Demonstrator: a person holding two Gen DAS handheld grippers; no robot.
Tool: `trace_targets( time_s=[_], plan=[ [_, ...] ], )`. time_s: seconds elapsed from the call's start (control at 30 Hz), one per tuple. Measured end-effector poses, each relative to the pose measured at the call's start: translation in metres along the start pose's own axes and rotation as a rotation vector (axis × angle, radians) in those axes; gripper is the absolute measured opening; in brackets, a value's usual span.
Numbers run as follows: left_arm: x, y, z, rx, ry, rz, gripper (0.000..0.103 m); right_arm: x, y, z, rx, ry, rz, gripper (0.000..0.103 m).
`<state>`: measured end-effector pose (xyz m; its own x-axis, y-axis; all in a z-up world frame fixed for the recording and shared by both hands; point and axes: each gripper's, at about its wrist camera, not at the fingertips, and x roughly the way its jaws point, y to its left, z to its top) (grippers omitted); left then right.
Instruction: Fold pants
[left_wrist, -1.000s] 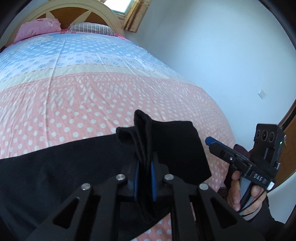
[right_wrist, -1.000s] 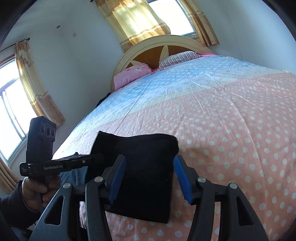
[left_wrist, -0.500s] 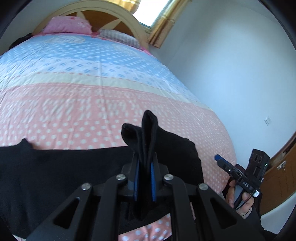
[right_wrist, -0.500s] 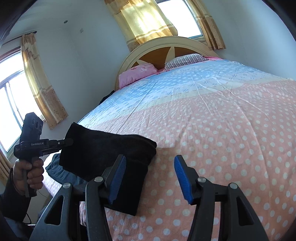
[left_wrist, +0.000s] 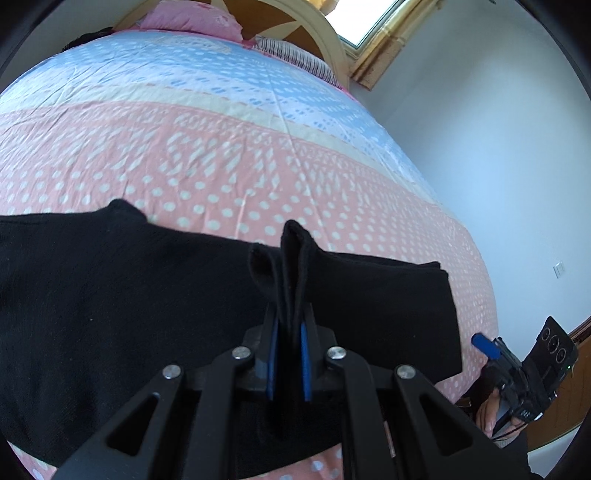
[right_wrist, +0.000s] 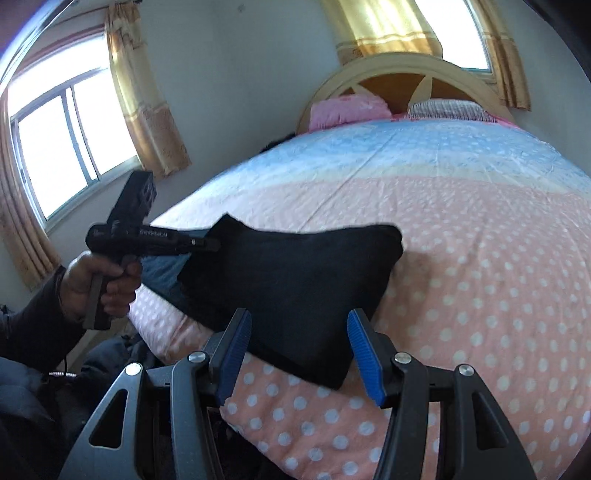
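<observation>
Black knit pants (left_wrist: 110, 306) lie on the pink polka-dot bed (left_wrist: 221, 155); left tool (left_wrist: 288, 365) clamped on a bunched fold, right tool (right_wrist: 299, 354) apart, empty.

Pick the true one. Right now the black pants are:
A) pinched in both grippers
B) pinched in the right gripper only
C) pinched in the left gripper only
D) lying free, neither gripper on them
C: the left gripper is clamped on a bunched fold of the black pants, while the right gripper stands open with nothing between its pads.
</observation>
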<state>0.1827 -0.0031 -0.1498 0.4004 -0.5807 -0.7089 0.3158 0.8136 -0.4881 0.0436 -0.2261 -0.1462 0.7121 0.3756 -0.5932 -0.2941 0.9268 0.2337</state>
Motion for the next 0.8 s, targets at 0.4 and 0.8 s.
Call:
trace_targets(
  time_s=[0.4,0.8],
  plan=[
    [-0.029,-0.015,-0.008,0.140,-0.143,0.190,0.051,-0.010,-0.067,0.051,0.172,-0.105,-0.132,0.026],
    [0.012,-0.041,-0.026,0.276,-0.083,0.213,0.070,0.046,-0.086,0.066,0.176,0.014,0.019,0.010]
  ],
)
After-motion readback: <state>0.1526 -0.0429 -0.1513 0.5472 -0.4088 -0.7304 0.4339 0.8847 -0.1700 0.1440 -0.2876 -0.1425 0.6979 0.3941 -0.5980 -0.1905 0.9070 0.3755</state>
